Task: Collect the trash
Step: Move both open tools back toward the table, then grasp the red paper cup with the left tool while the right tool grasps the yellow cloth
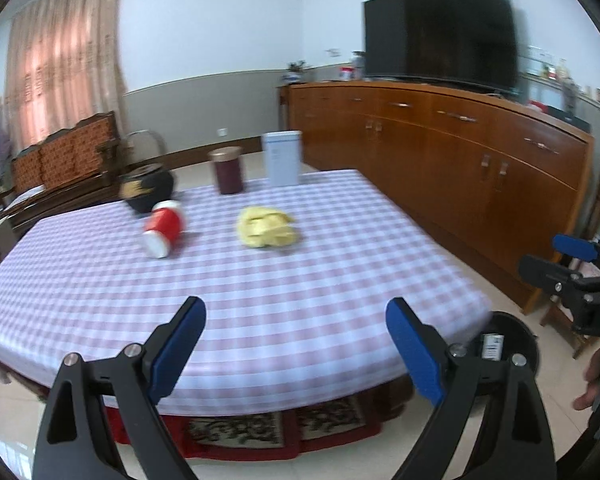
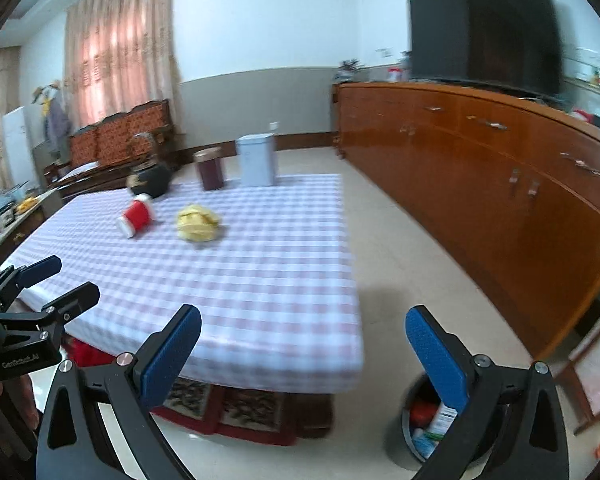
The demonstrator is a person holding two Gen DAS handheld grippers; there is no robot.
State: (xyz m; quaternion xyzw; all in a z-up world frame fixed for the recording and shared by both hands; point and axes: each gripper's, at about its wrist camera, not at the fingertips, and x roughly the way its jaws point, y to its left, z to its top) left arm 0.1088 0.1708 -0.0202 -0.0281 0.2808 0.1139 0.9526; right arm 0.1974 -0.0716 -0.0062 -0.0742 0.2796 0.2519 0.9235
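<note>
A crumpled yellow wrapper (image 1: pixel 268 227) (image 2: pixel 199 222) lies on the checked tablecloth (image 1: pixel 260 300) (image 2: pixel 240 272), past the middle. Left of it a red cup (image 1: pixel 163 227) (image 2: pixel 137 216) lies on its side. My left gripper (image 1: pixel 296 312) hovers open and empty over the near table edge. My right gripper (image 2: pixel 304 322) is open and empty too, over the table's near right corner. Each gripper shows at the side of the other's view: the right gripper (image 1: pixel 556 256), the left gripper (image 2: pixel 60 280). A dark bin (image 2: pixel 432 428) (image 1: pixel 508 340) with trash inside stands on the floor right of the table.
At the table's far edge stand a black pot (image 1: pixel 148 190), a maroon jar (image 1: pixel 228 170) and a white box (image 1: pixel 282 158). A long wooden cabinet (image 1: pixel 460 152) with a television (image 1: pixel 440 32) runs along the right. A bench (image 1: pixel 60 160) is behind the table. A hand (image 1: pixel 592 376) shows at right.
</note>
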